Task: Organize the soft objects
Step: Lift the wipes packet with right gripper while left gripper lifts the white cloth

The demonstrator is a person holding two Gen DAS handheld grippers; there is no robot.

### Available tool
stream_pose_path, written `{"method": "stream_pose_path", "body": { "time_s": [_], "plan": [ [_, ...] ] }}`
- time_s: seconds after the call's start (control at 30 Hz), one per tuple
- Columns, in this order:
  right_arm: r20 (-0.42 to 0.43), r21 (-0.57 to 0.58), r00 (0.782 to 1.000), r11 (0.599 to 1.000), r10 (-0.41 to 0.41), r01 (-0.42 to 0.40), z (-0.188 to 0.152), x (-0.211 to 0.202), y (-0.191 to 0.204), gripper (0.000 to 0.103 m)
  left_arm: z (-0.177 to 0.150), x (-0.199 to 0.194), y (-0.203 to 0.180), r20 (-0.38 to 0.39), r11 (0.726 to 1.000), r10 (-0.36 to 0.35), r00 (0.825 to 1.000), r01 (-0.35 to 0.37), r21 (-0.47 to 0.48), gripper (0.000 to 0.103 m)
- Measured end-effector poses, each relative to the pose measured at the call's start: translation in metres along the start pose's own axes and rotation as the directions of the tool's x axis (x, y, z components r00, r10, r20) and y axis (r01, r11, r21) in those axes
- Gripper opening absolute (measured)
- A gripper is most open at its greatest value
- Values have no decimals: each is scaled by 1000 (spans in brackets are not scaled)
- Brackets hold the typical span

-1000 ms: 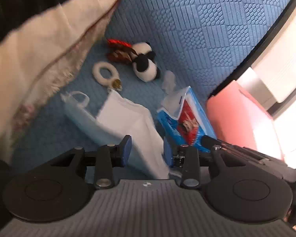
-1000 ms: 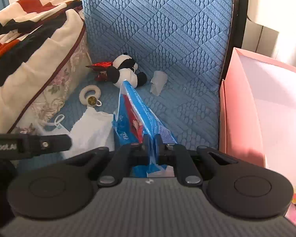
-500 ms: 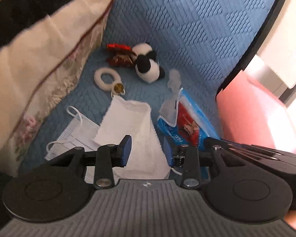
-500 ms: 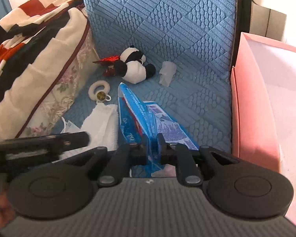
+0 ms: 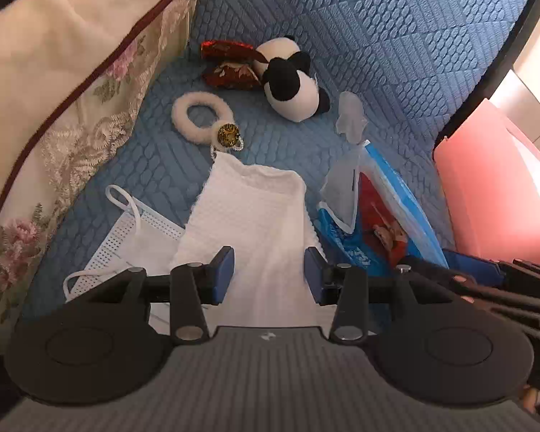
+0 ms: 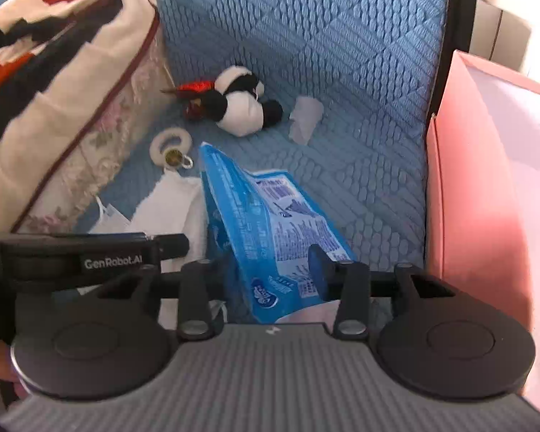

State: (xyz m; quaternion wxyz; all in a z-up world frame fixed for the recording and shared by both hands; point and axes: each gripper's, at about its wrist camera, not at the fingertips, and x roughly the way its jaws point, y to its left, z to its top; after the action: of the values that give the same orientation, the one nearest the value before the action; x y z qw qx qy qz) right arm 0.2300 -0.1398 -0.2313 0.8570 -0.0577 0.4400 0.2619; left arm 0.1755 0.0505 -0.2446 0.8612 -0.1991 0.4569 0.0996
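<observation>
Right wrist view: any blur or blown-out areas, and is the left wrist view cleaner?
Right wrist view: quilt at upper left smeared, panda soft, pink box washed out. Left wrist view: sharp on towel and panda; only the right edge glares.

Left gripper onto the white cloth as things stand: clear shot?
Probably yes. The left gripper is open right over the white cloth, nothing between them; the face mask sits off to one side.

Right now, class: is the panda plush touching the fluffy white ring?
Apart. The left wrist view shows bare blue cushion between the panda plush and the fluffy white ring.
</observation>
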Motion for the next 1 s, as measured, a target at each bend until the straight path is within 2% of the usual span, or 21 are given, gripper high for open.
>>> {"method": "stream_pose_path", "body": {
  "time_s": [0.2,0.27,0.33,0.4,0.5,0.57,0.63,0.73,0.83,1.0],
  "plan": [
    [-27,-27,999,999,-26,26,0,15,7,44,0,4,-2,2,1000,5,1000,-5,0,51],
    [-36,-62,998,997,-43,41,-1,19,11,39,-1,3,-1,13,1000,5,1000,-5,-17,51],
    [-44,-80,997,995,-57,53,-3,21,13,25,-2,3,-2,18,1000,7,1000,-7,-11,50],
    [-49,-79,997,995,-59,55,-4,23,14,20,-4,3,-5,22,1000,19,1000,-19,9,49],
    [-48,-92,996,993,-72,67,-4,23,16,16,-5,3,-9,24,999,44,999,-45,28,35],
    [-47,-87,996,993,-80,75,-3,23,17,14,-6,4,-8,39,998,58,998,-59,24,15],
    [-50,-75,995,994,-81,78,-1,22,17,13,-5,4,-4,46,997,82,996,-82,11,9],
    [-41,-41,995,995,-96,94,2,19,13,11,-4,2,6,34,997,57,998,-55,-52,5],
    [-32,-28,992,992,-120,120,3,13,12,10,-4,-2,10,22,997,17,1000,-16,-76,4],
    [-31,41,993,992,-116,118,-1,3,11,10,-3,-14,16,45,989,-60,997,65,-132,3]
  ]
}}
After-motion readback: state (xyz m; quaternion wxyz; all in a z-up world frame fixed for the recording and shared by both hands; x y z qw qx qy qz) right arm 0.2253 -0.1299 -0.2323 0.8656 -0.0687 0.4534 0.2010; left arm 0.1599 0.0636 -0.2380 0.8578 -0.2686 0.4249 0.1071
